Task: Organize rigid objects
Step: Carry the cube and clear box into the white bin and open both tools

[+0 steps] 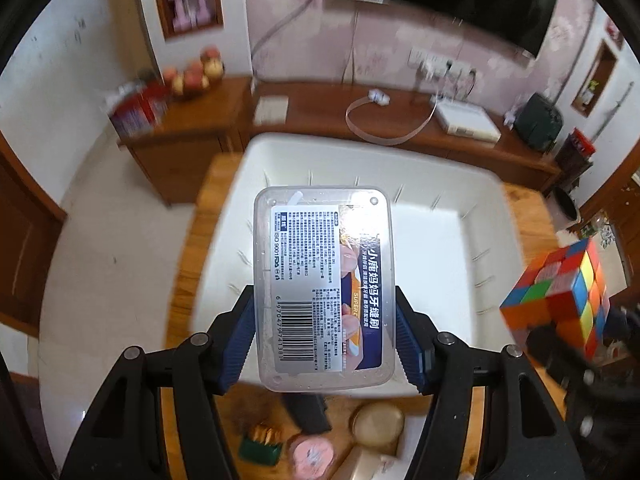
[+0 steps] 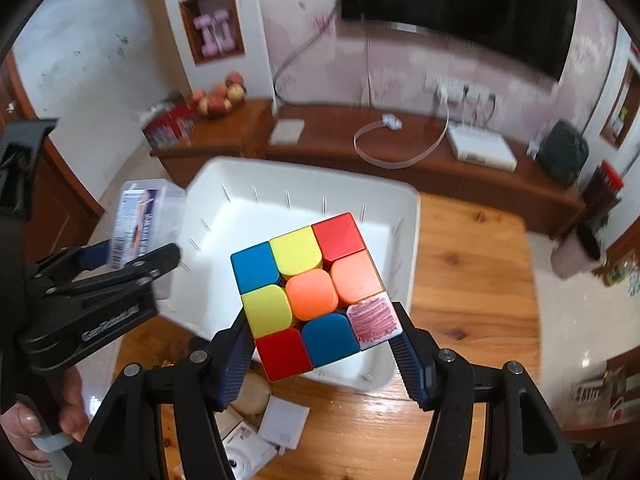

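Observation:
My left gripper [image 1: 325,336] is shut on a clear plastic box [image 1: 324,288] with a printed barcode label, holding it above the white bin [image 1: 472,264]. My right gripper [image 2: 320,344] is shut on a multicoloured puzzle cube [image 2: 312,292], also held above the white bin [image 2: 280,184]. In the left wrist view the cube [image 1: 560,292] hangs at the right. In the right wrist view the plastic box [image 2: 140,220] and the left gripper [image 2: 120,256] show at the left.
The bin sits on a wooden table [image 2: 472,280]. Small items lie near the table's front: a green box [image 1: 260,446], a pink lid [image 1: 312,454], a round tin [image 1: 378,424], white cartons [image 2: 284,424]. A wooden sideboard [image 2: 400,148] stands behind.

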